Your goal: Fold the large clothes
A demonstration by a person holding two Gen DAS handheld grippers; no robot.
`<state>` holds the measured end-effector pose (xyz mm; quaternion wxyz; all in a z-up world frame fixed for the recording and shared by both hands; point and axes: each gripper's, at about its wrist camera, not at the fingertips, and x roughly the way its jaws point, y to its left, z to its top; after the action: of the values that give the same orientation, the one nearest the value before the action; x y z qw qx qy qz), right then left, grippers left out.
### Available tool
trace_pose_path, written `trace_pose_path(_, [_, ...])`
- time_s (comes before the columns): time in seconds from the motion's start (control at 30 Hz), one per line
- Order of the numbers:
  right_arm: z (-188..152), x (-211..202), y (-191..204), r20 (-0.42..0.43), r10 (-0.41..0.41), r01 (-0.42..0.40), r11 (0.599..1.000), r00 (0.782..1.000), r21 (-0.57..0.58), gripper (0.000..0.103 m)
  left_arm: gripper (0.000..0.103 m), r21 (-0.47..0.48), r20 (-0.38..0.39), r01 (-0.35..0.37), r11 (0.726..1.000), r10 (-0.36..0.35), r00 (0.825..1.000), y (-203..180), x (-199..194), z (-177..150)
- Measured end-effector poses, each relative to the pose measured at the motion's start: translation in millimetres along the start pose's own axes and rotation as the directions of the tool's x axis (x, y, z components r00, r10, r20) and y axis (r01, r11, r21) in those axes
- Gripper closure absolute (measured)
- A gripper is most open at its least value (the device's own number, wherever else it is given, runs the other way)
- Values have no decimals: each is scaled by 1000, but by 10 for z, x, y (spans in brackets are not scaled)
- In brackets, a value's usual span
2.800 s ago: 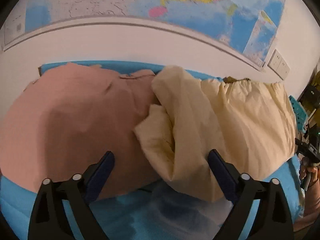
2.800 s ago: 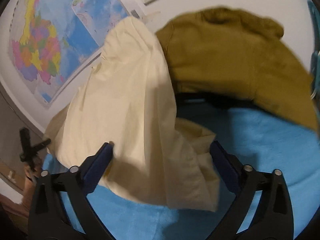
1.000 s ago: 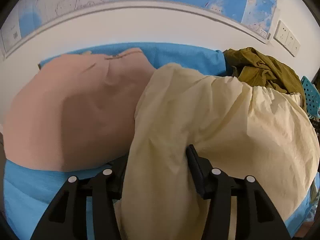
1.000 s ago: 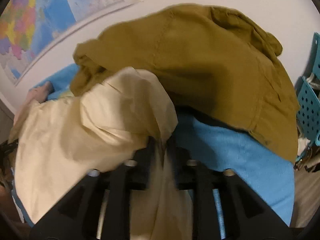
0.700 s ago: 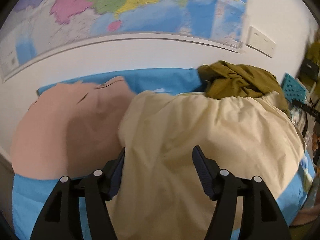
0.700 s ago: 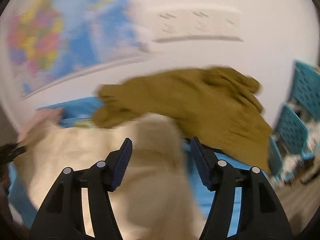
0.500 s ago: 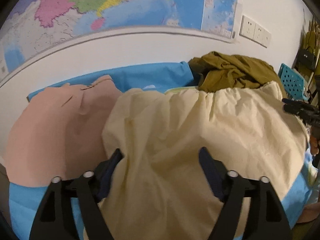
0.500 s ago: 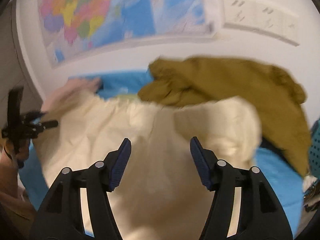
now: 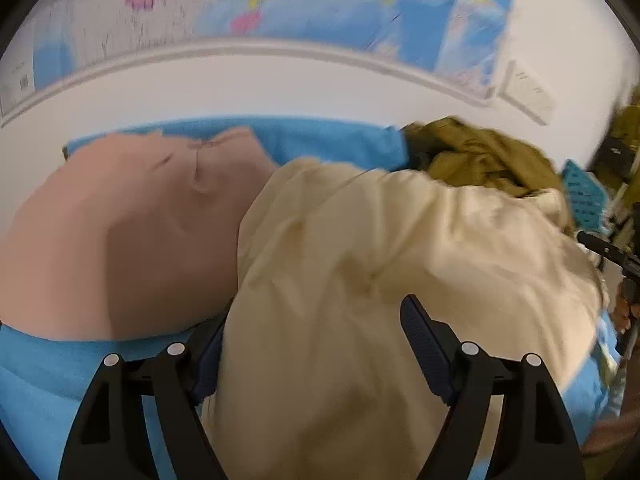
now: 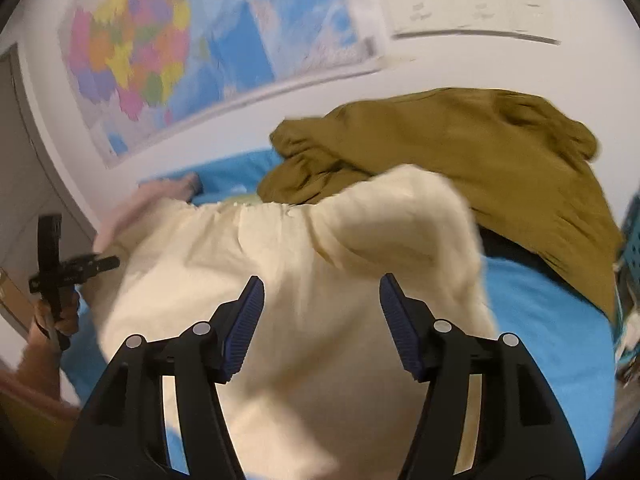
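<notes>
A cream garment (image 9: 400, 240) lies spread over the blue-covered surface (image 9: 40, 380), its left edge overlapping a flat pink garment (image 9: 120, 232). My left gripper (image 9: 316, 344) is open low over the cream cloth's near part, and the cloth's edge hides part of the left finger. In the right wrist view the cream garment (image 10: 280, 264) bulges up at its right end. My right gripper (image 10: 322, 320) hovers open above it, with no fold pinched between the pads. An olive garment (image 10: 480, 152) is heaped behind it.
A wall with a coloured map (image 9: 320, 0) and sockets (image 10: 472, 4) runs right behind the surface. A teal perforated basket (image 9: 584, 196) stands off the right end. A hand (image 10: 52, 320) holding the other gripper shows at the left edge of the right wrist view.
Both grippers had cream cloth pinched a second ago. Both have opened, let go and drawn back and up. The cream garment now lies spread out.
</notes>
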<state>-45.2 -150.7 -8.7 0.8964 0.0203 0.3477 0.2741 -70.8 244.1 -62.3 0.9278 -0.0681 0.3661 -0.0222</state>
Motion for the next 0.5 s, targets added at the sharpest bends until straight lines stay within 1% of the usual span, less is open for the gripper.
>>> trace_pose_path(0.03, [-74,-69,-40,7,-12,12,1000,1000,14,44,25,6,14,13,1000,-14,1000,-12,-67,-42])
trace_pose_path(0.07, [-146,-87,-106,-4,-36,37,999,999,35,44,25,13,19,24,1000,-24,1000,-20,-98,-86])
trace_pose_path(0.1, [-205,-77,-186,-26,-51,52,997,998,55,50,25,17,18,21,1000,-22,1000,-16,-104,-108])
trace_pose_path(0.13, [-283,-16,-300,-55,-66,71,994,996,87,57,25,19,8,4,1000,-4,1000,3,-63,-147])
trace_pose_path(0.2, [-374,112,-438,-79,-61,71,988,995,139,57,24,-11,-50,-29,1000,29,998,103,87,-196])
trace_pose_path(0.23, [-402,164,-514,-84,-53,67,983,995,170,57,21,-42,-78,-16,999,12,997,175,176,-235])
trace_pose_path(0.27, [-403,211,-564,-85,-54,69,979,995,192,57,19,-83,-87,5,997,-12,996,240,235,-263])
trace_pose_path(0.3, [-399,251,-567,-85,-63,78,978,994,191,56,19,-100,-91,13,995,-22,996,268,247,-254])
trace_pose_path(0.33, [-398,292,-579,-88,-81,96,978,993,186,55,19,-89,-83,0,996,-7,997,244,223,-241])
trace_pose_path(0.4, [-389,284,-602,-92,-78,98,968,993,230,54,19,-58,-86,-38,998,33,996,167,215,-238])
trace_pose_path(0.43, [-368,251,-567,-99,-98,119,967,990,226,54,20,-54,-90,-53,997,48,995,133,202,-241])
trace_pose_path(0.5, [-330,115,-435,-76,-156,167,967,985,192,54,22,-48,-79,-78,996,74,994,75,133,-230])
